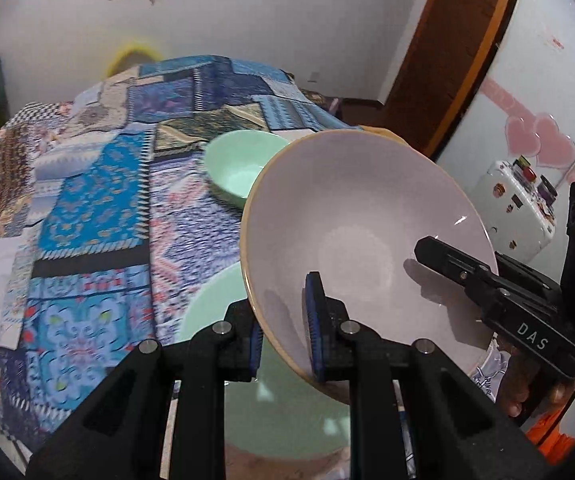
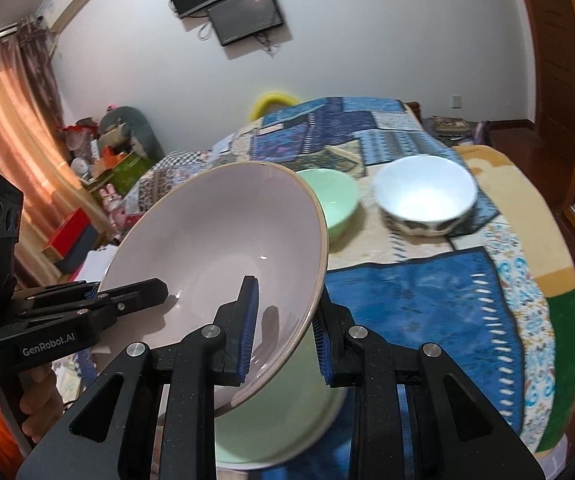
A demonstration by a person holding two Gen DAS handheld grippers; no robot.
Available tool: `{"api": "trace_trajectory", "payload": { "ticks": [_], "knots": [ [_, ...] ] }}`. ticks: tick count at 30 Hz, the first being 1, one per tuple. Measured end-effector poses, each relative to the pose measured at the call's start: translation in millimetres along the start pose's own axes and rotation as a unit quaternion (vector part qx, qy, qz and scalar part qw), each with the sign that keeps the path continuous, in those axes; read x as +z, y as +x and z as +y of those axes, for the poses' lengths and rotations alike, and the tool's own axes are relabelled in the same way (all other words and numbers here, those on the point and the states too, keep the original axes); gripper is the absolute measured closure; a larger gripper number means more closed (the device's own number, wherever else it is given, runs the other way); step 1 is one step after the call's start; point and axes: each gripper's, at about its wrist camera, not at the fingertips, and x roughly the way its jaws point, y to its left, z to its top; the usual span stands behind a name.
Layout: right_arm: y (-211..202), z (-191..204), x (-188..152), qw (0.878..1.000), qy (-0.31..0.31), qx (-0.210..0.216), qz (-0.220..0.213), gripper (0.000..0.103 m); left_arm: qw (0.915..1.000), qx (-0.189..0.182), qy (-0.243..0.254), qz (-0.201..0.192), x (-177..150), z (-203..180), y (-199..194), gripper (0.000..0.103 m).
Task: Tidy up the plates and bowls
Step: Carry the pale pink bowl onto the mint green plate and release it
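Two grippers, left gripper (image 1: 283, 332) and right gripper (image 2: 283, 332), pinch opposite rims of the tilted pink bowl (image 1: 363, 240); uneven pulling could drop it onto the green plate (image 2: 287, 420) beneath them.

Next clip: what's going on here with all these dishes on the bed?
A person holds a pinkish-white plate tilted in the air with both tools. The left tool straddles its near rim, and the right tool straddles the rim on the other side. Just beneath it lies a pale green plate on the patchwork blanket. Farther back on the blanket sit a small green bowl and a white bowl, both untouched.
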Motion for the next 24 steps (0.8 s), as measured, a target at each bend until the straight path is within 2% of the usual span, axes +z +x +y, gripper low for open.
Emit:
{"api": "trace_trajectory", "payload": {
  "ticks": [15,24],
  "knots": [
    [40.4,85.3,-12.5,0.996,-0.057,0.058,0.033,0.079,0.9956,0.045,-0.074,-0.035,-48.6,90.5,-61.5,0.084],
    [73.2,123.7,-27.2,0.991,-0.066,0.092,0.069,0.079,0.9908,0.079,-0.104,-0.033,-74.1,138.9,-79.7,0.084]
  ]
}}
